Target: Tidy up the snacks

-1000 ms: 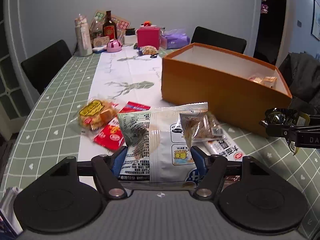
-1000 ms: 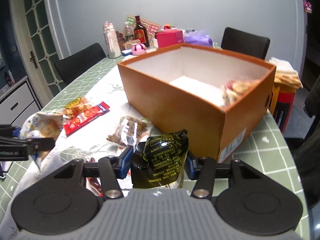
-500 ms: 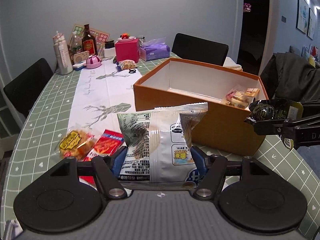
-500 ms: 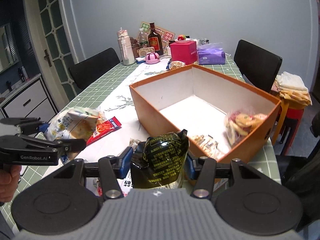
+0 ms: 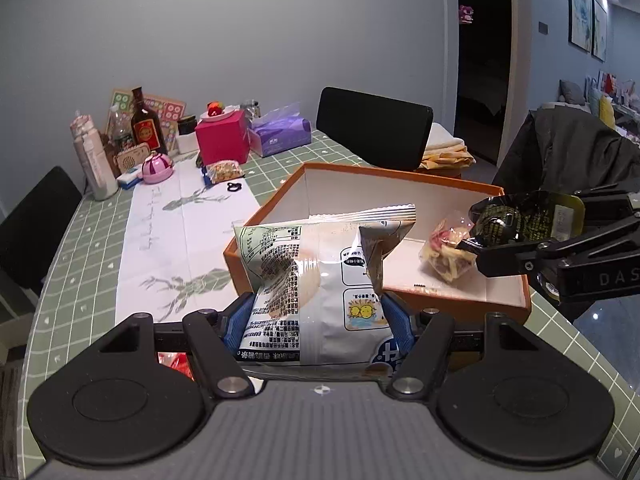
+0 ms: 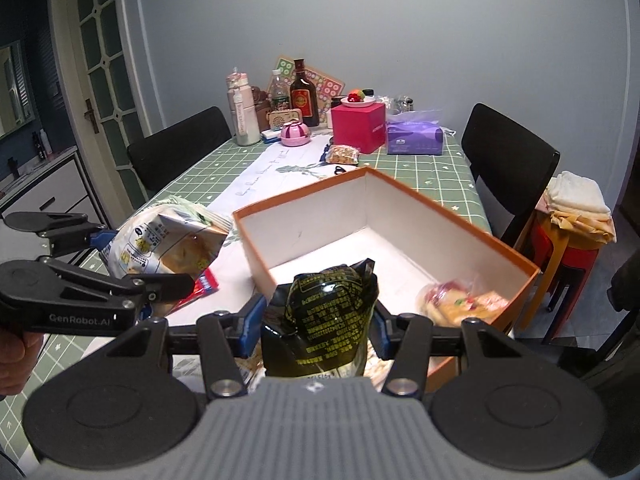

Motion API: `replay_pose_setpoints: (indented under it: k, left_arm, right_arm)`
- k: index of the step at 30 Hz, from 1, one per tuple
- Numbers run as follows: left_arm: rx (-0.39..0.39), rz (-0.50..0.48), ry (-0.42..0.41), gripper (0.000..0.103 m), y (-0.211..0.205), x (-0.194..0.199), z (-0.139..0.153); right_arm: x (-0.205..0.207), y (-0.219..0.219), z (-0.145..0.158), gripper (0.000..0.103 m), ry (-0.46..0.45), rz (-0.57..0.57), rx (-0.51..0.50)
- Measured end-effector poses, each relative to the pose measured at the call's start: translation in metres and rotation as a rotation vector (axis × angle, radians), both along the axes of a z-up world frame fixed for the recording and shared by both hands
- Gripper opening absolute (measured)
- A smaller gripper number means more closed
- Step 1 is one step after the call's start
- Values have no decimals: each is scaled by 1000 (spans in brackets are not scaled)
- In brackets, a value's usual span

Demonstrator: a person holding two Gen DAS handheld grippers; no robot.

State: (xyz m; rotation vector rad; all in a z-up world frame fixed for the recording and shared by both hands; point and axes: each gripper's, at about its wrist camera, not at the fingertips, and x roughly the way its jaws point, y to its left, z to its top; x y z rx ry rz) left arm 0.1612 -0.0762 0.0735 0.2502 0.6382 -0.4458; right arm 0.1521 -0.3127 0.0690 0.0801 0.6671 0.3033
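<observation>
Carrying step, both loads up off the table (image 5: 100, 240) and close to the orange box (image 5: 400, 178). Left gripper (image 5: 316, 316) clenched on a white snack bag (image 5: 320, 272), held upright just short of the box's near corner. Right gripper (image 6: 316, 322) clamped on a dark snack pouch (image 6: 328, 312), hanging above the near rim of the box, over the open inside. Already inside, against the right wall: one clear packet of biscuits (image 6: 460, 306). Still on the table: a red packet (image 6: 204, 284) below the left load. Next, probably: pushing each bag past the rim, lowering toward the white floor beside the packet, then opening up. Best staggered, to keep from crowding together.
</observation>
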Motion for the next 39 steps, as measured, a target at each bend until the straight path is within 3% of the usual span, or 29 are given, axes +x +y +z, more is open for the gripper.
replay_pose_setpoints:
  k: [23, 35, 39]
  left_arm:
    - [108, -50, 65, 78, -45, 61, -9]
    - [254, -89, 84, 78, -88, 99, -20]
    - [334, -98, 96, 78, -94, 116, -34]
  right_arm:
    - [70, -37, -10, 52, 147, -92, 60]
    - [139, -38, -23, 52, 235, -142, 100]
    - [158, -31, -33, 52, 264, -142, 123]
